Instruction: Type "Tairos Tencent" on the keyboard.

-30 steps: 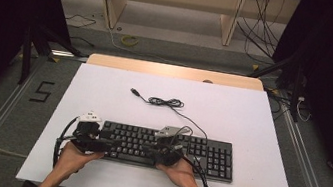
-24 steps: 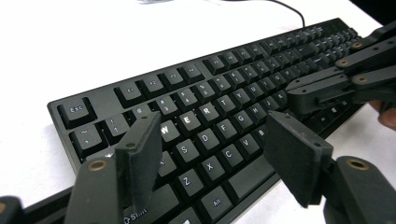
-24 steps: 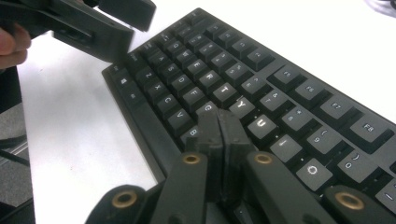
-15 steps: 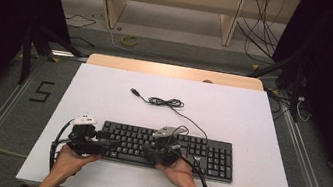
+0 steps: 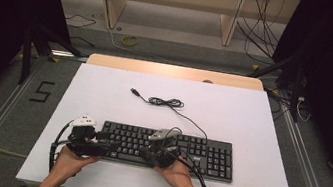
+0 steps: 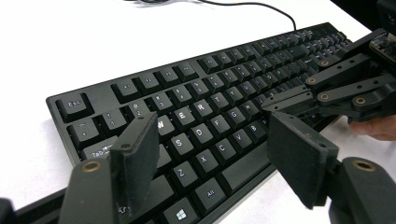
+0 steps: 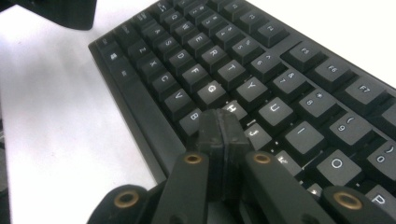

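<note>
Fingertips of the closed right gripper (image 7: 223, 127) are pressing near the H key of the black keyboard (image 5: 166, 149), lying at the table's (image 5: 251, 122) near edge. The left gripper (image 6: 219, 154) has just been opening, empty, over the left keys; drifting, it is risking stray keypresses. Farther off, the cable (image 5: 165, 102) is lying slack.

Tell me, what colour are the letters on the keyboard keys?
White on black keys of the keyboard, clearest in the right gripper view.

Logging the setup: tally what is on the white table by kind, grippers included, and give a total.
Keyboard, black, with its cable: 1
Handheld grippers: 2, the left gripper open, the right gripper shut over the keys
Total: 3
</note>
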Motion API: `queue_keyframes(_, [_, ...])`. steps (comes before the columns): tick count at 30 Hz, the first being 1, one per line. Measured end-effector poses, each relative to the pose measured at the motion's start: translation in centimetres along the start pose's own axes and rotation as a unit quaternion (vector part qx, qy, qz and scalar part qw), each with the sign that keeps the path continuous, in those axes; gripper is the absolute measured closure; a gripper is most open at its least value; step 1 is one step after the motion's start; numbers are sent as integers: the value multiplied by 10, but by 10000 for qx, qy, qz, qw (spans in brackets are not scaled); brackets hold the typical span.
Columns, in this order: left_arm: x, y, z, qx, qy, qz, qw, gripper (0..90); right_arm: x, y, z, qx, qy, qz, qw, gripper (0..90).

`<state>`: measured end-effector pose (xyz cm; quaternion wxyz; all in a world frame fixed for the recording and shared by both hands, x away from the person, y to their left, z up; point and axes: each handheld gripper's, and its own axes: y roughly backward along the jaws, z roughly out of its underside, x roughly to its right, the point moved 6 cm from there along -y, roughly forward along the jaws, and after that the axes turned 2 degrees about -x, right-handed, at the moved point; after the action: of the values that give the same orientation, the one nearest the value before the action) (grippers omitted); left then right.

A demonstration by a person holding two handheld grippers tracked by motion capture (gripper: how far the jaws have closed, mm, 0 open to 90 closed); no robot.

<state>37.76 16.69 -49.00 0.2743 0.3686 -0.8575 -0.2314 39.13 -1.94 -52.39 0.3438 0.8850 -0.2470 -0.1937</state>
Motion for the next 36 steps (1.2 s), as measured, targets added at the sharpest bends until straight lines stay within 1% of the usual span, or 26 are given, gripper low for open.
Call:
queue_keyframes(4, [0, 0, 0, 10, -9, 1, 10000, 340, 0, 0, 0, 0, -59, -11, 10000, 900])
queue_keyframes(7, [1, 0, 0, 26, -11, 2, 10000, 339, 0, 0, 0, 3, -49, -2, 10000, 900])
queue_keyframes(10, [0, 0, 0, 24, -15, -7, 10000, 339, 0, 1, 0, 3, -82, -44, 10000, 900])
queue_keyframes(11, [0, -1, 1, 17, -17, -13, 10000, 339, 0, 2, 0, 10, -105, -72, 9999, 874])
queue_keyframes(13, [-1, -1, 1, -1, -20, -21, 10000, 338, 0, 3, -2, 77, -102, -119, 9998, 866])
queue_keyframes(17, [-1, -1, 1, 0, -21, -31, 10000, 337, 0, 9, -4, 137, -150, -140, 9997, 854])
queue_keyframes(18, [-1, -1, 1, 1, -20, -30, 10000, 337, 1, 10, -5, 165, -130, -131, 9997, 853])
queue_keyframes(33, [-1, -1, 1, -8, -26, -44, 10000, 335, 3, 16, -8, 272, -174, -178, 9993, 808])
queue_keyframes(36, [-1, -1, 1, 2, -17, -46, 10000, 334, 4, 18, -8, 304, -189, -196, 9992, 780])
